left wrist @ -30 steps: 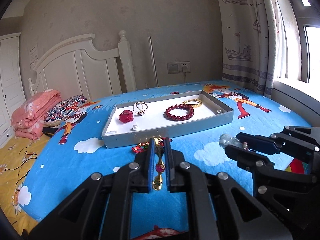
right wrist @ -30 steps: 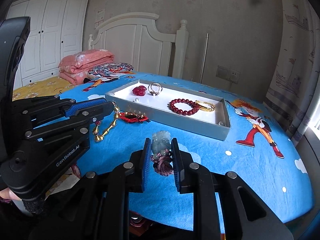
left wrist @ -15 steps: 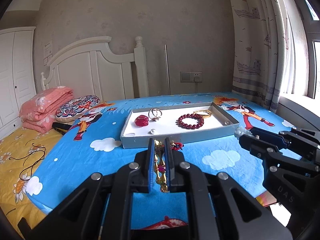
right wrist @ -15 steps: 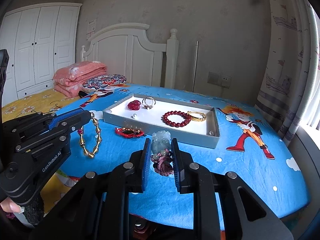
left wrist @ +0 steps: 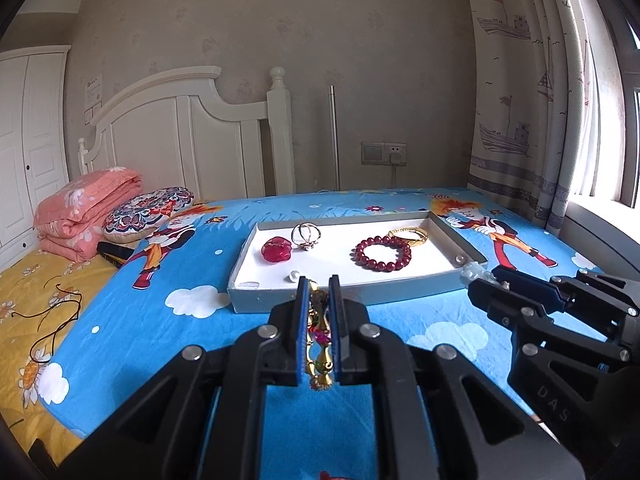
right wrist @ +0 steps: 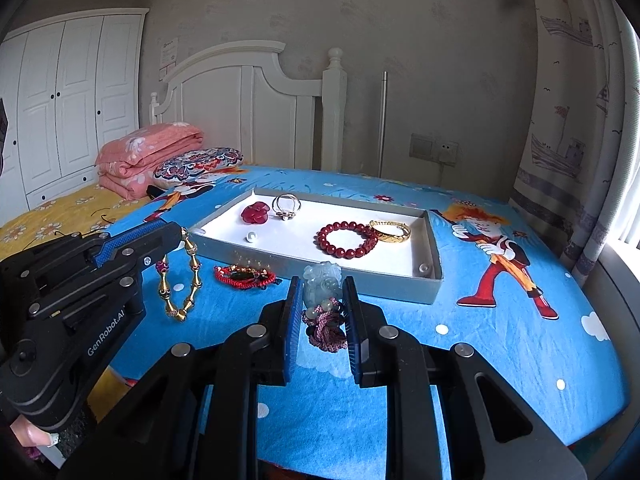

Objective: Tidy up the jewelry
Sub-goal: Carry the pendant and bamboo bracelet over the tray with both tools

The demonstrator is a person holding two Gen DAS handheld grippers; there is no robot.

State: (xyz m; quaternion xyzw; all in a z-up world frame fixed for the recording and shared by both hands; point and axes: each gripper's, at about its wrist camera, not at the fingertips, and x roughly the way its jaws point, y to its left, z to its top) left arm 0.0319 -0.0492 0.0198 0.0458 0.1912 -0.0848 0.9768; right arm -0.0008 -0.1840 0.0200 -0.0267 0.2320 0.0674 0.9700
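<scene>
A grey tray [left wrist: 348,296] with a white floor lies on the blue bed and holds a red bead bracelet [left wrist: 383,253], a gold bangle [left wrist: 408,235], a silver ring [left wrist: 306,234], a red stone [left wrist: 276,249] and a pearl [left wrist: 294,276]. My left gripper [left wrist: 319,280] is shut on a gold bead bracelet [right wrist: 178,276], which hangs above the bed in front of the tray. My right gripper [right wrist: 320,282] is shut on a pale jade pendant [right wrist: 323,283] with a purple tassel, held above the bed near the tray's front wall [right wrist: 332,276]. A red cord bracelet [right wrist: 244,275] lies on the bed beside the tray.
A folded pink blanket [left wrist: 86,208] and a patterned pillow [left wrist: 150,212] lie at the head of the bed by the white headboard [left wrist: 188,140]. A curtain [left wrist: 532,120] and window are on the right. A white wardrobe [right wrist: 68,100] stands at the far left.
Both grippers have risen and pulled back from the tray, each still holding its piece. The gold bracelet has lifted off the bed and now hangs free.
</scene>
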